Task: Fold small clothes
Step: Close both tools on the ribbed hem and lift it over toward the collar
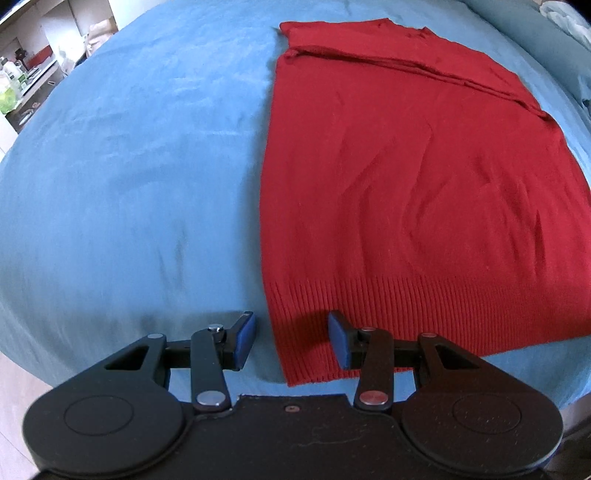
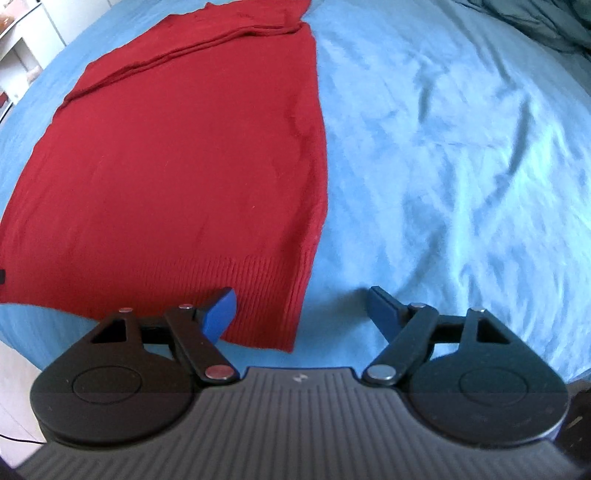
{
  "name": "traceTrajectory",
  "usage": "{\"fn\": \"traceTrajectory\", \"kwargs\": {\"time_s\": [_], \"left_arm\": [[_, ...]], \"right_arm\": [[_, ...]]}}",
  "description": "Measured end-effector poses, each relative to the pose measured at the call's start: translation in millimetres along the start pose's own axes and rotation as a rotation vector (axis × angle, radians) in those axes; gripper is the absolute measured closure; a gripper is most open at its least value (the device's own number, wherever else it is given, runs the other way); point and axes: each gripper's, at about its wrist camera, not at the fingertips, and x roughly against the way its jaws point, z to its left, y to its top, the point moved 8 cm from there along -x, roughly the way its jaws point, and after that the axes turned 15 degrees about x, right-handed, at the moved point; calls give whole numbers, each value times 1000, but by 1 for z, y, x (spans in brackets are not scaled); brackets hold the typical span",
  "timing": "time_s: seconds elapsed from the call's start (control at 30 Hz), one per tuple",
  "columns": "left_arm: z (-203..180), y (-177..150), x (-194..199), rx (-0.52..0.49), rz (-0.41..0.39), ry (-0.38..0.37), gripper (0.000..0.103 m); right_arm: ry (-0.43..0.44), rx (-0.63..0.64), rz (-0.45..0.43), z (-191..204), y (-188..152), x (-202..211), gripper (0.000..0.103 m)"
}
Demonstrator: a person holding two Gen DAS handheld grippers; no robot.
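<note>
A red knit sweater [image 1: 406, 177] lies flat on the blue bedsheet [image 1: 129, 184], sleeves folded in across its far part, ribbed hem nearest me. My left gripper [image 1: 291, 332] is open and hovers at the hem's left near corner, the corner between its blue pads. In the right wrist view the sweater [image 2: 177, 155] fills the left half. My right gripper [image 2: 301, 308] is open at the hem's right near corner, its left pad over the ribbing, its right pad over the bare sheet [image 2: 443, 166]. Neither gripper holds anything.
The bed's near edge runs just under both grippers. Shelves with bottles and clutter [image 1: 22, 81] stand beyond the bed's left side. Rumpled grey-blue bedding [image 2: 535, 26] lies at the far right. White furniture [image 2: 22, 44] stands at the far left.
</note>
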Motion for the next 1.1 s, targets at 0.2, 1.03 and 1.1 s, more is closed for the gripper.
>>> {"fn": "traceTrajectory", "kwargs": {"time_s": [0.2, 1.03, 1.1], "left_arm": [[-1, -5, -8, -15, 34, -6, 66], [-29, 117, 82, 87, -81, -123, 99], [-41, 157, 91, 93, -136, -144, 99]], "right_arm": [[16, -16, -5, 6, 1, 2, 25], [258, -212, -180, -17, 129, 89, 82], [270, -246, -230, -27, 166, 97, 82]]}}
